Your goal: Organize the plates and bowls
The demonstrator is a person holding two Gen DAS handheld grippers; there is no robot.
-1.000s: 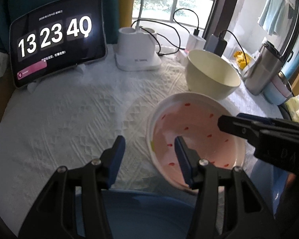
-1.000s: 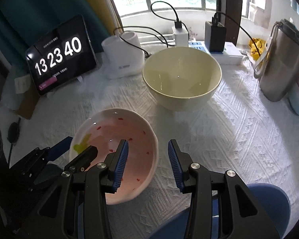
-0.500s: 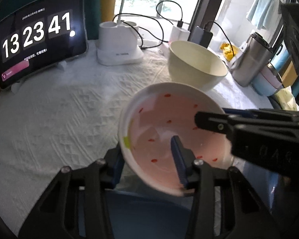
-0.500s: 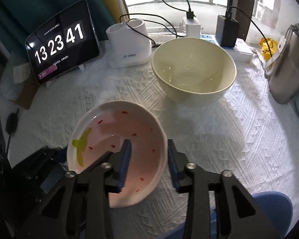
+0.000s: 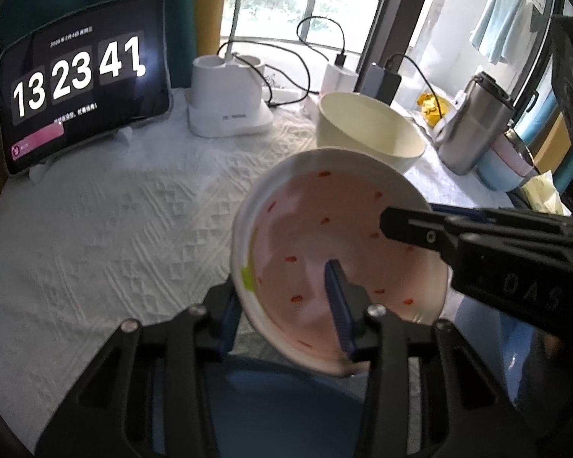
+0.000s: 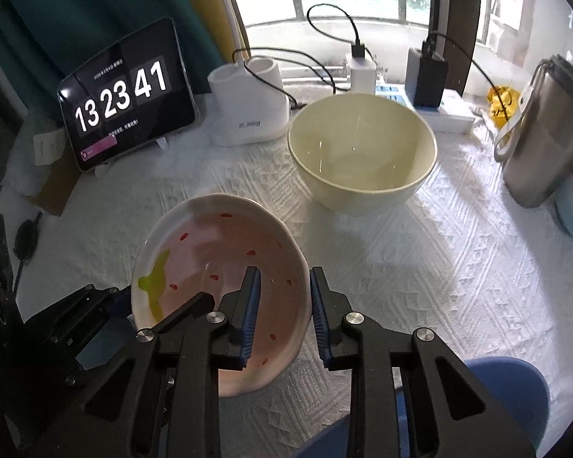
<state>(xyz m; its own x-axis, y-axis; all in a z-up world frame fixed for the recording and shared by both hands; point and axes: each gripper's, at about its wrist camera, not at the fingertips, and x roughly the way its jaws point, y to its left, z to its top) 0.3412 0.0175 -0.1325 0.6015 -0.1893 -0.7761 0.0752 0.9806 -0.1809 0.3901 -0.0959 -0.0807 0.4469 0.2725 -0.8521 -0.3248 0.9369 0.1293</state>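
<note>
A pink plate with red specks and a green mark (image 5: 324, 236) (image 6: 217, 263) is held off the white tablecloth between both grippers. My left gripper (image 5: 282, 297) is shut on its left rim, one finger inside, one under the rim. My right gripper (image 6: 282, 294) is shut on its right rim; it also shows from the side in the left wrist view (image 5: 477, 244). A large cream bowl (image 6: 363, 149) (image 5: 366, 129) stands upright on the cloth just behind the plate.
A tablet clock (image 6: 126, 95) leans at the back left, a white holder (image 6: 248, 110) with cables beside it. Chargers and a power strip (image 6: 439, 103) sit behind the bowl. A steel tumbler (image 6: 546, 141) stands at right. A blue plate (image 5: 286, 412) lies near the front edge.
Both grippers closed on the pink plate's rims and lifted it off the cloth. It has risen and moved toward the cream bowl.
</note>
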